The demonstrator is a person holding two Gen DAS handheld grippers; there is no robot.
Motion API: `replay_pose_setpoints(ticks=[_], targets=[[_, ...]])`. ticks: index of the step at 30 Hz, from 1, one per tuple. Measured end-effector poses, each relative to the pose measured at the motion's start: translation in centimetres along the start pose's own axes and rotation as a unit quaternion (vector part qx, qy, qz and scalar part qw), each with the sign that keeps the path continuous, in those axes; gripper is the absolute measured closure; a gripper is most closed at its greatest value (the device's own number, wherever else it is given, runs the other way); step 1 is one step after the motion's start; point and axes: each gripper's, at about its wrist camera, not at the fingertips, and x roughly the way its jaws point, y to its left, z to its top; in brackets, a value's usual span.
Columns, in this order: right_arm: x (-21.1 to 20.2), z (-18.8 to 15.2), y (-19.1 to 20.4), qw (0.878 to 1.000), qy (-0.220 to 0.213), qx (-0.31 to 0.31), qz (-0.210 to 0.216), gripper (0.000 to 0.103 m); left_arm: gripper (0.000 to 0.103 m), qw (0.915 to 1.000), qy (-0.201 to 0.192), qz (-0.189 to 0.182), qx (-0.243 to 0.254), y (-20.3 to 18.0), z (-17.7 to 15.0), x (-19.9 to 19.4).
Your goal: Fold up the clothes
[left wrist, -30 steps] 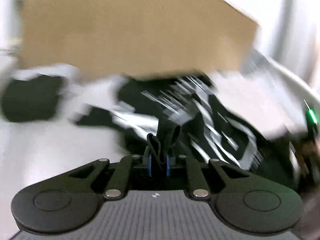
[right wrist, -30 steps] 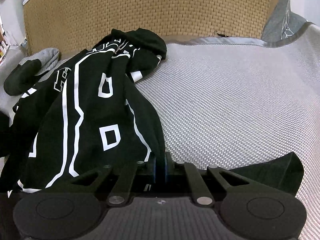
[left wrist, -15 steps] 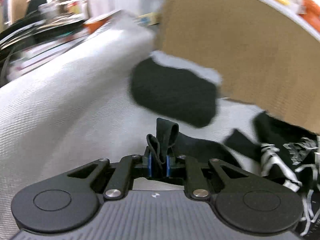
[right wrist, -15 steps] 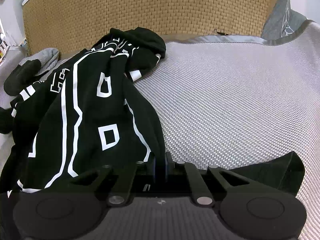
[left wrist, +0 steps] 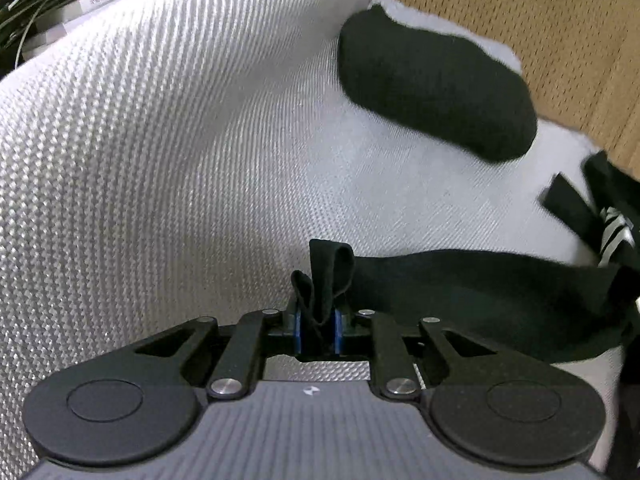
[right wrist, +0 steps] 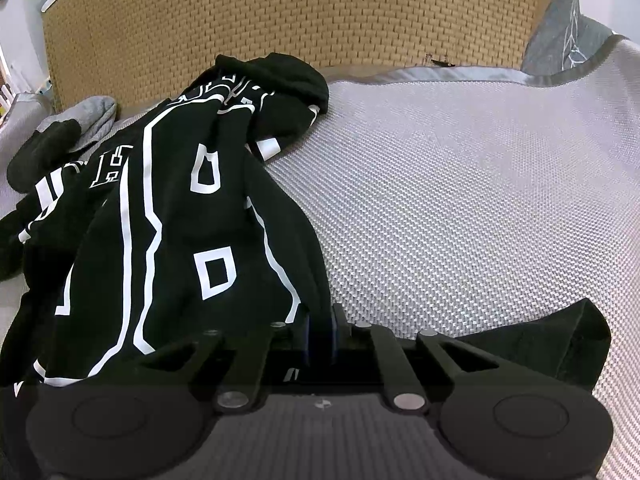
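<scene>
Up close, left gripper [left wrist: 318, 330]: jaws clamped on a bunched fold of the black garment [right wrist: 168, 216].
Right gripper [right wrist: 320, 334]: jaws pinching another edge of it.
Garment: sprawled, white-lettered, across the woven grey mat [right wrist: 460, 208].
Beyond: black sock [left wrist: 432, 84], tan wicker headboard [right wrist: 300, 16].

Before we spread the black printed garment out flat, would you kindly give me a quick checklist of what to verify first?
1. Left tool clamped on a bunched fold of the black printed garment: ok.
2. Right tool shut on the garment's edge: ok.
3. Garment untangled between the tools: not ok, it lies crumpled.
4. Woven mat bare to the right of the garment: ok.
5. Black sock apart from the garment: ok in the left wrist view.
6. Which garment part each tool holds: cannot tell.
</scene>
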Motion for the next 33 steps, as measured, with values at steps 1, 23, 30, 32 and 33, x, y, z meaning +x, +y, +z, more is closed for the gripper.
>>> replay_pose_setpoints(ticks=[1,23,30,32,33], targets=[[0.0,0.0,0.0,1.0,0.0,-0.001,0.0,0.092,0.086,1.0,0.002,0.002,0.001,0.1,0.0,0.1],[-0.6,-0.1,1.2,0.999,0.023,-0.028,-0.007,0.072,0.057,0.9936,-0.011,-0.049,0.102,-6.8,-2.4,-5.0],[-1.0,-0.2,2.1,0.997,0.053,-0.05,0.0,0.062,0.05,0.9769,-0.002,-0.124,0.174,-17.2,-5.0,-5.3],[-1.1,-0.3,2.4,0.996,0.062,-0.057,0.002,0.061,0.047,0.9701,0.0,-0.145,0.194,-20.2,-5.8,-5.3],[-1.2,-0.2,2.6,0.995,0.078,-0.065,0.005,0.061,0.046,0.9664,0.002,-0.156,0.204,-21.7,-6.2,-5.4]])
